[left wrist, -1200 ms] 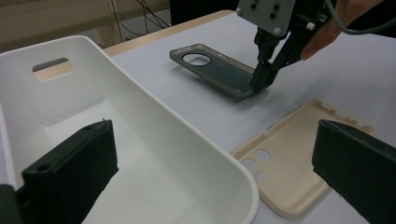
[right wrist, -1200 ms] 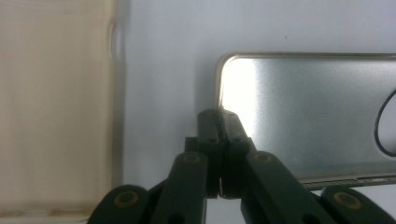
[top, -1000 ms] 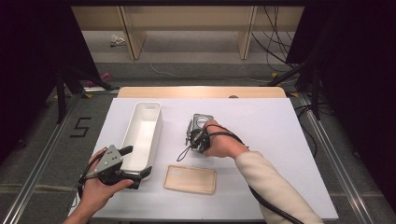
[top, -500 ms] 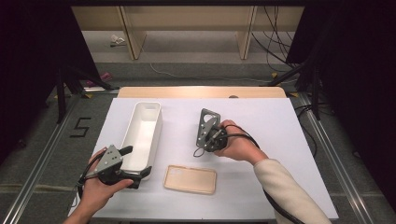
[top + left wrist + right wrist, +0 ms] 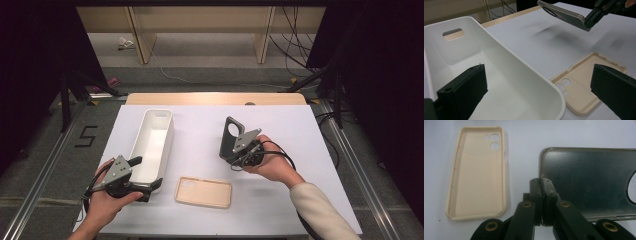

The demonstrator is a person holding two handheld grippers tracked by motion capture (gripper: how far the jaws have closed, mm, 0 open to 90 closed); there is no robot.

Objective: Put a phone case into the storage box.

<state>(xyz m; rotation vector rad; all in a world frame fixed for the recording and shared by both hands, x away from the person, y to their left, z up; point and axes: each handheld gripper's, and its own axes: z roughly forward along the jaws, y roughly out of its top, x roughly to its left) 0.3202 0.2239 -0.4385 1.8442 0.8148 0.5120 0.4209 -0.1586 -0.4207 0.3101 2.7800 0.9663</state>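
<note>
Starting at the left, the left gripper (image 5: 145, 172) rests at the near end of the single white bin (image 5: 150, 145), its jaws standing wide apart with the bin's rounded corner between them and nothing pressed. The bin looks like stiff, light plastic, with a handle slot in its far wall. Next along lies one beige phone case (image 5: 203, 191), flat on the white table (image 5: 310, 150), hollow side up; it looks soft, bendy and light, best taken by a long rim. Further right, the right gripper (image 5: 231, 156) is clamped together on the edge of one dark phone case (image 5: 230, 137), held tilted in the air clear of the table. That case seems thin, stiffer and smooth, so an edge pinch could slip or let it swing. Counted: one bin, two cases, two grippers.
</note>
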